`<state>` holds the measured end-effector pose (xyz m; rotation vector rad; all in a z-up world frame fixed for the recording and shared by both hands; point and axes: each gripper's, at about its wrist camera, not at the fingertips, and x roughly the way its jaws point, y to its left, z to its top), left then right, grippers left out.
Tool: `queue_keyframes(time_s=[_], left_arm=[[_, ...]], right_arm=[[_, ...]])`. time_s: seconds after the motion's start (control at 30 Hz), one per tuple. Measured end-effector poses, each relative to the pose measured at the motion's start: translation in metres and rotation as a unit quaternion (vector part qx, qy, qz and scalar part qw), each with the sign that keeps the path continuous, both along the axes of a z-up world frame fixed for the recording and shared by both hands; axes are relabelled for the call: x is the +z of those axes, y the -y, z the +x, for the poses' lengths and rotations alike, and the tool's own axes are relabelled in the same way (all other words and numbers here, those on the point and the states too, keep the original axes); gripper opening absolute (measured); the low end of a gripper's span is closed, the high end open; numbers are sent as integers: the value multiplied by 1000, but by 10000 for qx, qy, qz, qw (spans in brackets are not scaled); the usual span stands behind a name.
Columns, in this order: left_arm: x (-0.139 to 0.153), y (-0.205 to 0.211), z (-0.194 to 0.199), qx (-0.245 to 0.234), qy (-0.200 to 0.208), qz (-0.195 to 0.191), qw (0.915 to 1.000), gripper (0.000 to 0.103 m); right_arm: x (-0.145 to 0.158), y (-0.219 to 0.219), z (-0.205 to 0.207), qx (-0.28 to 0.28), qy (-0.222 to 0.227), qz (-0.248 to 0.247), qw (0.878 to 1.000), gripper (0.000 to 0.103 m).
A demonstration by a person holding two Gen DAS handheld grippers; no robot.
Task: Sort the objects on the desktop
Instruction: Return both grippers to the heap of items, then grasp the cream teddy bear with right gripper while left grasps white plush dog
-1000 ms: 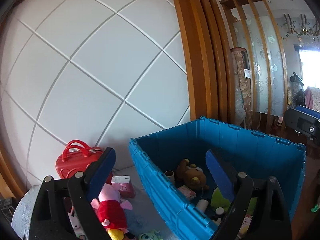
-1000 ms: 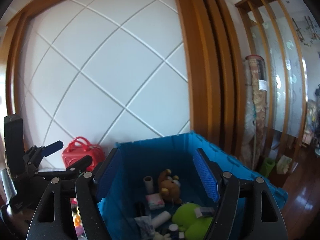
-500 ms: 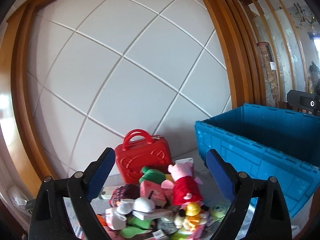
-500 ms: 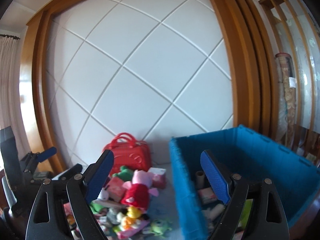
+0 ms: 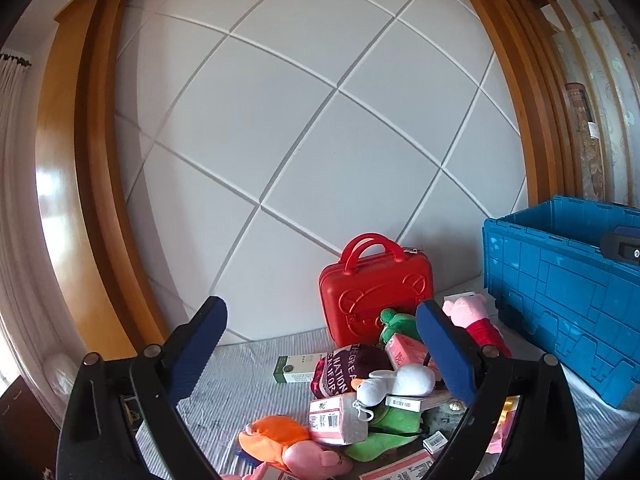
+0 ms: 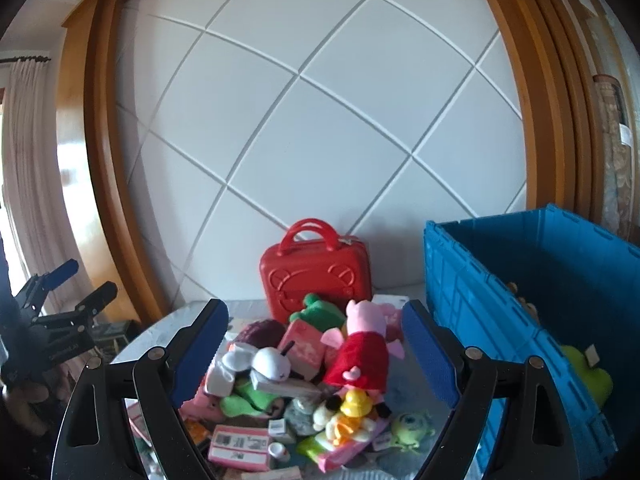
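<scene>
Both hand-held grippers faced a heap of small goods on a grey striped tabletop [image 5: 248,380], before a white wall panel [image 5: 320,152] crossed by diagonal grooves and framed in curved brown wood.

Left gripper [image 5: 322,354]: its blue-padded jaws stood wide apart, with nothing between them. Beyond them lay the heap: a red hard-shell mini suitcase with a looped handle [image 5: 376,292] upright at the back, against the wall; a white plush toy [image 5: 398,382] atop the pile; a dark maroon printed pouch [image 5: 340,368] just beside it; a green-and-white carton [image 5: 294,368] at the pile's left edge; and an orange plush toy [image 5: 276,436] at the near edge.

Right gripper [image 6: 316,354]: its jaws had just been opening and stood wide, holding nothing. Framed between them, farther off, a pink pig plush in a red dress [image 6: 362,350] leaned on the heap, with a yellow duck figure [image 6: 354,398] just below it and a small green one-eyed plush [image 6: 410,430] to the lower right. The suitcase [image 6: 316,276] stood behind. A large blue plastic crate [image 6: 532,280] stood open on the right, beside the heap; a lime-green plush [image 6: 586,376] lay inside it. The left gripper [image 6: 76,284] showed at the far left edge of this view.
</scene>
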<state>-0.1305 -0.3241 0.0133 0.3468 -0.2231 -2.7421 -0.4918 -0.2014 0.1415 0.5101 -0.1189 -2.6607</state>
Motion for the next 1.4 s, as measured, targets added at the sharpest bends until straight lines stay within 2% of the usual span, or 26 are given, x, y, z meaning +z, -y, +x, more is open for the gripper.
queue_keyframes(time_s=[0.2, 0.37, 0.47, 0.5, 0.57, 0.63, 0.7, 0.8, 0.83, 0.87, 1.03, 1.07, 1.1, 1.13, 1.23, 1.3, 1.4], left_arm=[[-21, 3, -19, 28, 116, 109, 9999, 97], [-38, -6, -37, -32, 307, 61, 9995, 97], [-46, -9, -47, -16, 404, 77, 9992, 97], [-47, -10, -49, -12, 421, 94, 9991, 97], [-49, -11, -53, -36, 437, 82, 9990, 97], [-52, -12, -58, -23, 475, 30, 9989, 97], [-56, -11, -64, 12, 569, -19, 9984, 97], [-66, -7, -73, 36, 701, 33, 9975, 97], [-70, -6, -75, 55, 743, 47, 9972, 97], [-75, -4, -78, 80, 798, 55, 9968, 97], [-91, 4, -92, 130, 1009, 132, 9947, 97], [-94, 6, -96, 117, 1029, 204, 9944, 97], [-96, 7, -99, 93, 1050, 278, 9940, 97], [-100, 9, -104, 54, 1092, 352, 9934, 97], [-110, 7, -114, -53, 1222, 343, 9919, 97], [-117, 6, -121, -106, 1296, 296, 9911, 97], [-127, 6, -132, -319, 1364, 431, 9892, 97]], right_arm=[[-32, 16, -25, 248, 93, 345, 9991, 89], [-81, 25, -52, 763, 554, 726, 9929, 87], [-118, 46, -66, 1399, 733, 1252, 9795, 84], [-132, 54, -70, 1620, 791, 1449, 9729, 83], [-161, 70, -81, 2004, 1013, 1782, 9580, 73], [-190, 83, -93, 2248, 1185, 2094, 9442, 73], [-213, 93, -103, 2316, 1204, 2454, 9336, 73], [-250, 102, -127, 2434, 1539, 2811, 9154, 73], [-259, 103, -133, 2444, 1589, 2929, 9106, 69], [-267, 105, -138, 2429, 1597, 3051, 9069, 63], [-288, 101, -147, 2298, 1472, 3572, 8933, 61], [-292, 100, -151, 2269, 1503, 3602, 8923, 61], [-296, 100, -156, 2238, 1594, 3593, 8919, 55], [-301, 99, -163, 2141, 1744, 3577, 8921, 39], [-294, 88, -170, 2122, 1942, 3128, 9052, 32], [-282, 76, -165, 2103, 1946, 2821, 9156, 32], [-259, 59, -155, 2083, 1871, 2328, 9313, 32]])
